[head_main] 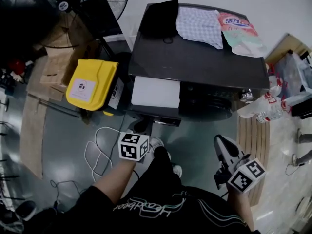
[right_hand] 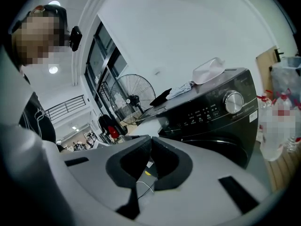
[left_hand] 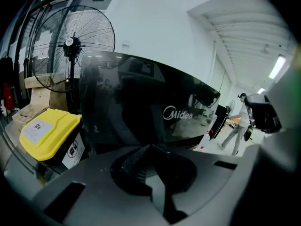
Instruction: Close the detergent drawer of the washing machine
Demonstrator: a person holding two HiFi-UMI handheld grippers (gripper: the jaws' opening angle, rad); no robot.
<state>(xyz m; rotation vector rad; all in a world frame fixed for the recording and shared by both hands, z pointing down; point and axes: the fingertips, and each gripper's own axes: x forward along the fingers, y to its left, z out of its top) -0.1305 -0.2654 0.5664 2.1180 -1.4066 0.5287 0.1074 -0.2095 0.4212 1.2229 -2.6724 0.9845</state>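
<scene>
Head view: glossy black washing machine (head_main: 195, 62). Its white rectangular detergent drawer (head_main: 155, 92) is pulled out at front left, inside plain white, maybe empty. Checkered cloth (head_main: 200, 26) on top.
Left gripper view: left gripper (left_hand: 149, 146) jaws together, gripping nothing, facing the machine's side.
Right gripper view: right gripper (right_hand: 149, 138) jaws together, empty.

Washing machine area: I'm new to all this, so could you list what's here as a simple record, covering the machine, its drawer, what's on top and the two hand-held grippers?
Washing machine: dark front loader, seen from above
Detergent drawer: pulled out, white, not yet closed
On top: black cloth, checked cloth, printed bag
Left gripper: jaws together, nothing held, in front of the drawer
Right gripper: jaws together, nothing held, back from the machine
Beside the machine: yellow bin, standing fan
</scene>
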